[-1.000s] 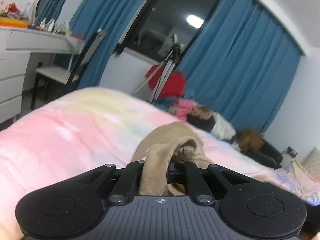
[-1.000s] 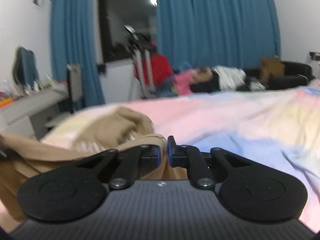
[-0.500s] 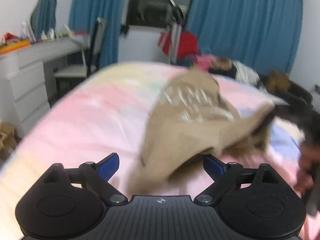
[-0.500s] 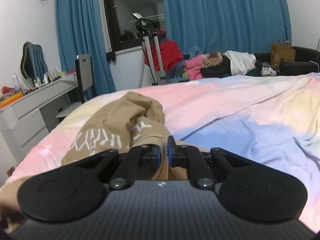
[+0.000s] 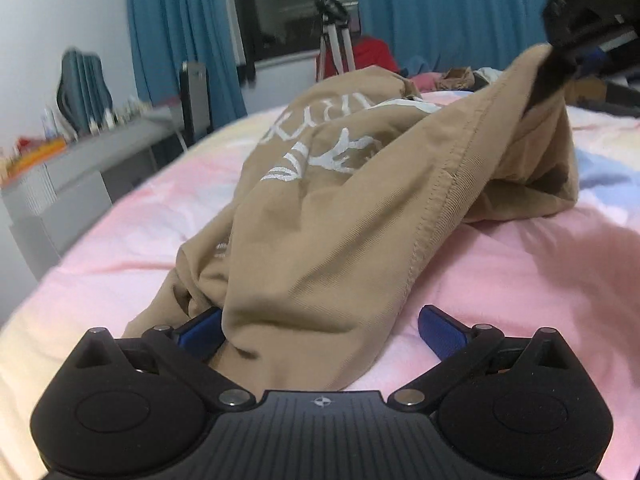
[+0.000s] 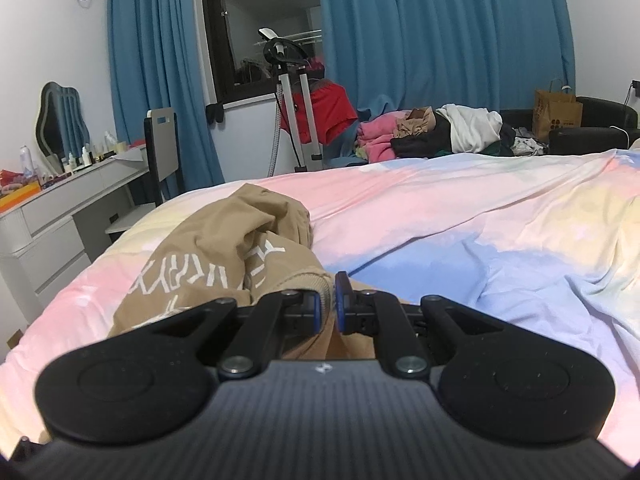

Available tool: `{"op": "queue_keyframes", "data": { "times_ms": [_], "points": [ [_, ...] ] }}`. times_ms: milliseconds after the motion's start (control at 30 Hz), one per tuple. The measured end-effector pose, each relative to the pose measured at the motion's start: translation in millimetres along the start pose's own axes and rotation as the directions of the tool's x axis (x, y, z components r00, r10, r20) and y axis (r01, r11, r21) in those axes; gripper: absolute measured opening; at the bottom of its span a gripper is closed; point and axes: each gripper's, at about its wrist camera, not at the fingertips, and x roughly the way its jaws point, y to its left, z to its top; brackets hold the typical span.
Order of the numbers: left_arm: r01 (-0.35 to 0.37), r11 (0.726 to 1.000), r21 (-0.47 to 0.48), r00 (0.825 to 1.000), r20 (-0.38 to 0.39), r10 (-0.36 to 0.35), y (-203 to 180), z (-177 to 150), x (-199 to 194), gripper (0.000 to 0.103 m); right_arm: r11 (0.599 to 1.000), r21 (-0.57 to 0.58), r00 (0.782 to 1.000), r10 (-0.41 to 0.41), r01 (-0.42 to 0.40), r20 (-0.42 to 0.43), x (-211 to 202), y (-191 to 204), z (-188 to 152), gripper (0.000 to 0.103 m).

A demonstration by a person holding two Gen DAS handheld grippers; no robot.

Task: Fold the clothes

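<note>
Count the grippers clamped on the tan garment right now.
1. The right gripper is shut on a fold of the tan garment, holding that edge up off the bed. The left gripper is open, with cloth lying between its fingers, unclamped.

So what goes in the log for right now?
left tongs: open, tan shirt between | right tongs: pinching shirt edge | bed: shirt bunched, unfolded

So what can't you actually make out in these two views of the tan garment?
- Garment type: the tan garment lies bunched on the bed in both views; sleeves or legs cannot be told.
- White print: creased, unreadable.
- Near hem: left wrist view, hidden below the open left tool.
- Gripped edge: right wrist view, hidden between the shut right tool.
- Desk items: too small.
</note>
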Motion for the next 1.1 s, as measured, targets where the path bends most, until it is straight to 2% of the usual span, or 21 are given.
{"op": "queue_keyframes", "data": {
  "times_ms": [233,533,733,1100],
  "points": [
    [0.001,1.0,0.0,1.0,-0.003,-0.001,-5.9,3.9,4.8,0.103,1.0,-0.005,1.0,0.006,-0.006,-0.003,2.9,4.0,-2.2,0.01],
    [-0.003,1.0,0.004,1.0,0.0,0.003,-0.8,2.3,7.6,0.103,0.998,0.045,0.999,0.034,-0.033,-0.016,6.9,2.0,-1.5,0.01],
    [-0.005,1.0,0.005,1.0,0.003,0.005,-1.2,-4.6,2.1,0.103,1.0,0.001,0.999,0.026,-0.026,-0.022,3.0,7.0,-7.5,0.01],
    [-0.002,1.0,0.007,1.0,0.001,0.002,3.5,-3.5,3.1,0.103,0.999,0.041,0.999,0.024,-0.023,-0.039,6.5,2.2,-9.3,0.01]
  ]
}}
